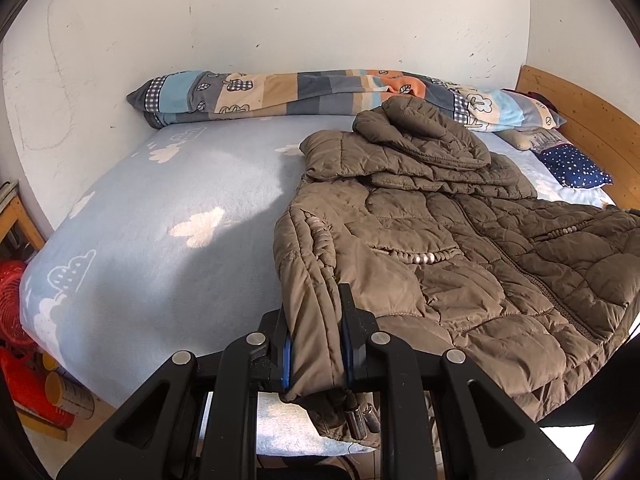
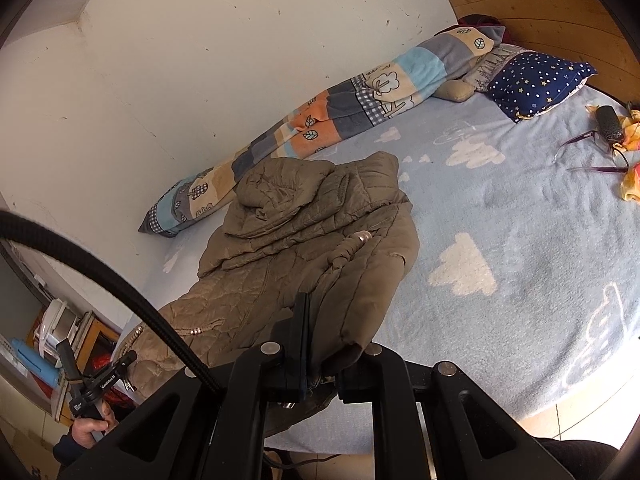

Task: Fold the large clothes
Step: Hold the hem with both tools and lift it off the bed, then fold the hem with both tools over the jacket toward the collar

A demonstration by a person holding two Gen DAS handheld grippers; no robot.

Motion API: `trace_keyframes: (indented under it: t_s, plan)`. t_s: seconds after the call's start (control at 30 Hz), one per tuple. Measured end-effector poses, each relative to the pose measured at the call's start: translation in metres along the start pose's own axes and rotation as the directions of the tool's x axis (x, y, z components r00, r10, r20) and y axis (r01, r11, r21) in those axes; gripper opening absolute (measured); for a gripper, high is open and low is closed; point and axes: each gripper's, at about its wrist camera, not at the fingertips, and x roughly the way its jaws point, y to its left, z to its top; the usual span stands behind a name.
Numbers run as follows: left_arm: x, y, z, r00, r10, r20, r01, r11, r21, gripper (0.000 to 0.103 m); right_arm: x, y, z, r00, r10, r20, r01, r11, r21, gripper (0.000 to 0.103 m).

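Note:
A brown quilted hooded jacket [image 1: 440, 240] lies front-up on the light blue cloud-print bed sheet [image 1: 160, 220], hood toward the wall. My left gripper [image 1: 316, 344] is shut on the jacket's left bottom corner at the bed's near edge. In the right wrist view the same jacket [image 2: 288, 248] shows, and my right gripper [image 2: 320, 344] is shut on its other bottom corner, the fabric bunched between the fingers. The left gripper and the hand holding it [image 2: 92, 392] show at lower left.
A rolled patchwork quilt [image 1: 320, 92] lies along the wall. A navy starred pillow [image 2: 540, 84] sits by the wooden headboard [image 2: 540, 4]. Glasses and a dark case [image 2: 608, 124] lie on the sheet at right. Red baskets and cans [image 1: 24, 340] stand on the floor at left.

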Motion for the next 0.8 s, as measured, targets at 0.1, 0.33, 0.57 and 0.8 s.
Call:
trace_keyframes:
  t_s: [0.1, 0.33, 0.57, 0.8]
  plan:
    - [-0.004, 0.001, 0.008, 1.000, -0.007, 0.015, 0.006, 1.000, 0.012, 0.018, -0.002, 0.003, 0.009, 1.000, 0.006, 0.017, -0.005, 1.000, -0.013, 0.010]
    - [-0.007, 0.005, 0.027, 0.999, -0.029, 0.037, 0.029, 1.000, 0.002, 0.018, 0.001, 0.010, 0.032, 0.999, 0.015, 0.044, -0.013, 0.999, -0.038, 0.010]
    - [-0.010, 0.003, 0.053, 0.997, -0.047, 0.067, 0.045, 0.999, 0.025, 0.018, 0.006, 0.018, 0.054, 0.998, 0.020, 0.065, -0.016, 0.998, -0.063, 0.010]
    - [-0.011, 0.010, 0.078, 0.992, -0.101, 0.077, 0.101, 0.995, 0.011, 0.018, 0.011, 0.020, 0.075, 0.996, 0.021, 0.087, -0.015, 0.998, -0.066, 0.010]
